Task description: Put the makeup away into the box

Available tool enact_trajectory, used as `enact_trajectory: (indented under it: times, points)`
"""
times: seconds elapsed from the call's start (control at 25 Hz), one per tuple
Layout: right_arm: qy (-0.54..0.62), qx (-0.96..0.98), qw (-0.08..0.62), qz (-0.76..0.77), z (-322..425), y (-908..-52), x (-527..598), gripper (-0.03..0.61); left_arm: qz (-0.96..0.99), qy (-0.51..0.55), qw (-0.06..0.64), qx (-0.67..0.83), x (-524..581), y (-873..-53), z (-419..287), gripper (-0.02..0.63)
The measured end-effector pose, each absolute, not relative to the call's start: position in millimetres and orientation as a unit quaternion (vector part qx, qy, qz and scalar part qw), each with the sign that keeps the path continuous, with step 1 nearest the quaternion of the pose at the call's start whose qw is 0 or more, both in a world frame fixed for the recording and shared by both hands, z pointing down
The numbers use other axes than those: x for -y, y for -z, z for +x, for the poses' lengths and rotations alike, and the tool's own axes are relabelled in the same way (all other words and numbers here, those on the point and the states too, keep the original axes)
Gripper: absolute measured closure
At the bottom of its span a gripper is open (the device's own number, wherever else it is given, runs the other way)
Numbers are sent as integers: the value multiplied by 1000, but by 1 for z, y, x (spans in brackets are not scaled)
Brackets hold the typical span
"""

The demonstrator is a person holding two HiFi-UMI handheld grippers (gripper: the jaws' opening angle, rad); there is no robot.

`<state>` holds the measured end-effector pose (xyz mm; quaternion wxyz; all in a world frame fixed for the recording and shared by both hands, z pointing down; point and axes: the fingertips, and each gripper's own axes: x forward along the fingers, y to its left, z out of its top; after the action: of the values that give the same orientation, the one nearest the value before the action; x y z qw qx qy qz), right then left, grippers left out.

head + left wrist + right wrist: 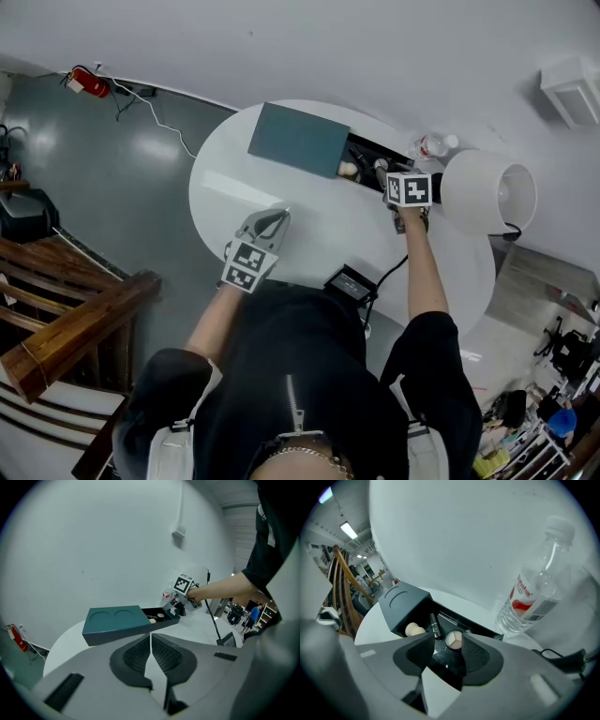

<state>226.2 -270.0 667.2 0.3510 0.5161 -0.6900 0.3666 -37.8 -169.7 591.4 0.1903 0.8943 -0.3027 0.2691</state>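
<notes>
A teal box (298, 139) lies on the white round table (225, 183), its lid slid aside so the dark tray (367, 155) shows at the right end. In the tray lie a beige sponge (414, 630), a black lipstick (435, 625) and a round compact (453, 640). My right gripper (386, 178) hangs just above the tray's open end with its jaws open and nothing held; the compact shows below, between the fingers (449, 642). My left gripper (284, 214) rests low over the table in front of the box, shut and empty (150, 637).
A clear water bottle (534, 592) stands right behind the tray's far corner. A white lamp shade (487, 192) is at the table's right, and a black device (349, 281) with a cable lies at the near edge. Wooden stairs (66, 309) lie left, below the table.
</notes>
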Motion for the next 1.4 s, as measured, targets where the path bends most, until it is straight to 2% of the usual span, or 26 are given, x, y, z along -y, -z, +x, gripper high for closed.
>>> enact_trajectory:
  times: [0.12,0.2,0.4,0.64,0.88,1.4]
  points:
    - [-344,713,326,518,220,-647,261,479,898,-265,183,299,172,-588,-34,592]
    - [-329,725,311,519,216,-636,252,568,901,-264,178,295,172,-585,-31,592]
    - [-296,754,279,516,204,-606,224,574,908,-257,165,287,170,-576,-20,592]
    - [-278,774,203,532,189,-560,198,574,917,-247,147,277,170,-562,-13,592]
    - [-230,794,156,540,182,-506,176,574,925,-232,127,274,174,-544,-2,592]
    - [-202,800,139,547,168,-474,152,574,937,-212,97,261,177,-518,9,592]
